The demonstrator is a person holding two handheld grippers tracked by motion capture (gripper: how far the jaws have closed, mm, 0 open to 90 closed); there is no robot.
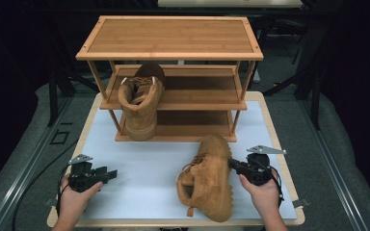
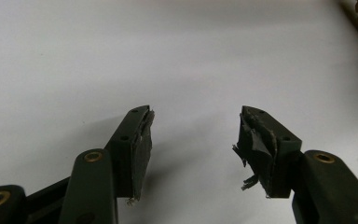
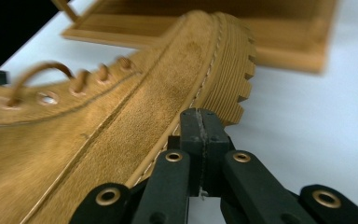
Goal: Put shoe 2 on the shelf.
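My right gripper (image 1: 235, 165) has its jaws pressed flat together, pad to pad, with nothing between them. Their tips sit right against the side of the boot (image 1: 209, 177), at the seam where the upper meets the sole; from my right gripper view I cannot tell whether they actually touch it. My left gripper (image 1: 107, 174) rests low over the left part of the bench (image 1: 139, 183), its jaws standing apart over bare white surface and holding nothing, well away from the boot.

The boot lies tipped over on its side on the right half of the bench, in front of the wooden shoe rack (image 1: 171, 48). Its toe points toward the rack and its open collar toward me. It is tan suede, an ankle-high work boot, with laces of the same colour running through metal-ringed eyelets. In my right gripper view the light stitching (image 3: 200, 88) along the welt is plain. Beside that seam the thick sole (image 3: 230, 70) shows as stacked ribbed layers ending in chunky lugs at the edge, the sole facing my right hand (image 1: 265, 190).

A second boot (image 1: 140, 103) of the same make stands upright at the left end of the rack, its heel and collar turned to me.
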